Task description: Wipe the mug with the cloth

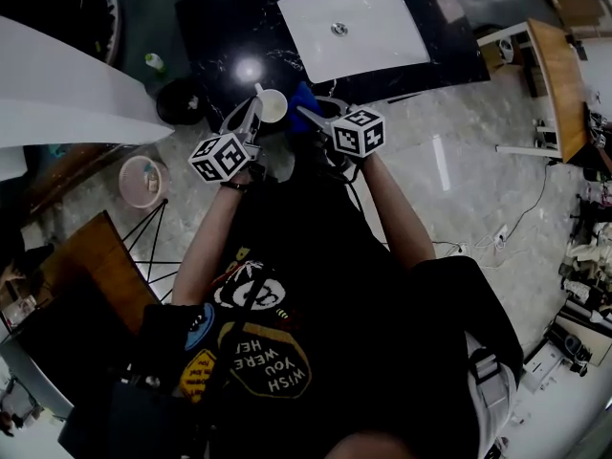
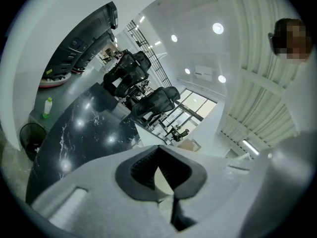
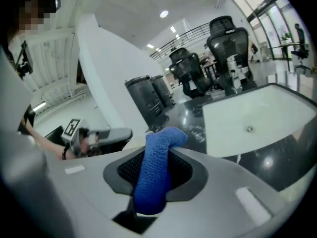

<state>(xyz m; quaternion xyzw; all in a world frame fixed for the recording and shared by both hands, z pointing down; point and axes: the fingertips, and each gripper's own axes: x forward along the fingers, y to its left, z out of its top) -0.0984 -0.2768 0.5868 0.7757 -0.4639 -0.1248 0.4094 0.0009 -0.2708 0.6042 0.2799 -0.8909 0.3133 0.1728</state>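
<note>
Mug in the left gripper, cloth in the right gripper.
The left gripper (image 1: pixel 251 120) has its fingers clamped on the white mug (image 1: pixel 273 106), which is held over the near edge of the black table (image 1: pixel 220 27). The right gripper (image 3: pixel 148 182) has its fingers pinching the blue cloth (image 3: pixel 154 167), which is at 3 o'clock of the mug, just beside it.

We see a white sink (image 1: pixel 382 36) set in a black marbled counter (image 1: pixel 229 27), a green bottle (image 1: pixel 154 62) beside the counter, a dark bin (image 1: pixel 177 101) near it, a pink basket (image 1: pixel 124 175) on the pale floor (image 1: pixel 449 161), black office chairs (image 3: pixel 228 38) beyond
</note>
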